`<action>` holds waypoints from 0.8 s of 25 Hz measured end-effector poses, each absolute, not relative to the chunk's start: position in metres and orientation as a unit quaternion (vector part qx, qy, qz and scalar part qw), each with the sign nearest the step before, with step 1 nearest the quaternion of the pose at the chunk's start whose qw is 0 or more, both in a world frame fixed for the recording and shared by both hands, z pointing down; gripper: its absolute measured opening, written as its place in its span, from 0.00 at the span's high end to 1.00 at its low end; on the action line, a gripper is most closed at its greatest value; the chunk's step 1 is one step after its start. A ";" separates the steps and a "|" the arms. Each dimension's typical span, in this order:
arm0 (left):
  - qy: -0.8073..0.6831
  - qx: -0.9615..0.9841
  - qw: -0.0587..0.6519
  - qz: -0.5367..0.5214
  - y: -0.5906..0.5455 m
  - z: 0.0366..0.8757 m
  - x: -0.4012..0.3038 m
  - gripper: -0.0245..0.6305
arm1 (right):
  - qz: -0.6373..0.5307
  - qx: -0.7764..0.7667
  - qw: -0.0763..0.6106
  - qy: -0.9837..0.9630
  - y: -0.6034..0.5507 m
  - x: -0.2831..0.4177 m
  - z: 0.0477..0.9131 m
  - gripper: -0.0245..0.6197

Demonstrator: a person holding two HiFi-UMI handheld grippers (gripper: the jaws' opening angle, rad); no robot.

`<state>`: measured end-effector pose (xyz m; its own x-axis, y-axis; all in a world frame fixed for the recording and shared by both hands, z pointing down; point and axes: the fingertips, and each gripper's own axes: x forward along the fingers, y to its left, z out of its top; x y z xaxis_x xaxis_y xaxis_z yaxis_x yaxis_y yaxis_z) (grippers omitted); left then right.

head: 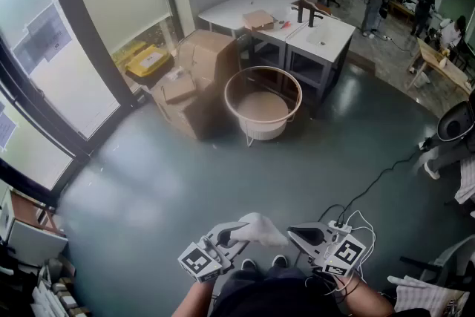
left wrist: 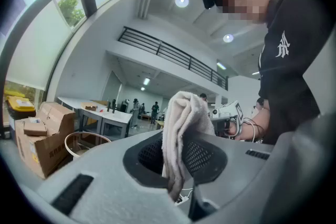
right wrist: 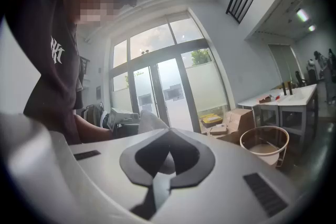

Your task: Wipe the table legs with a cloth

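Cloth (head: 260, 229) in L gripper (head: 236, 235); table (head: 331, 38) well apart.

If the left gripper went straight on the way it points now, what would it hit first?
Most likely the right gripper: the left gripper, shut on the cloth, points across at it. Depth is unclear, so it might pass beside.

White interlocked monogram, perhaps "NY", on the person's black sweatshirt (left wrist: 286, 44), two o'clock in the left gripper view. Print on the cardboard box (left wrist: 44, 147), eight o'clock, is unreadable.
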<state>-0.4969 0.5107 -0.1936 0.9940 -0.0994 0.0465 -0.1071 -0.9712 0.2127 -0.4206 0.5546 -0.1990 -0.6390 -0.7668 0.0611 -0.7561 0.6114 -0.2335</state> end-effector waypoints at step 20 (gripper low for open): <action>-0.063 0.989 0.132 -0.026 0.467 -0.190 -0.530 0.90 | -0.093 -0.476 -0.002 0.874 0.551 -0.409 -0.213 0.95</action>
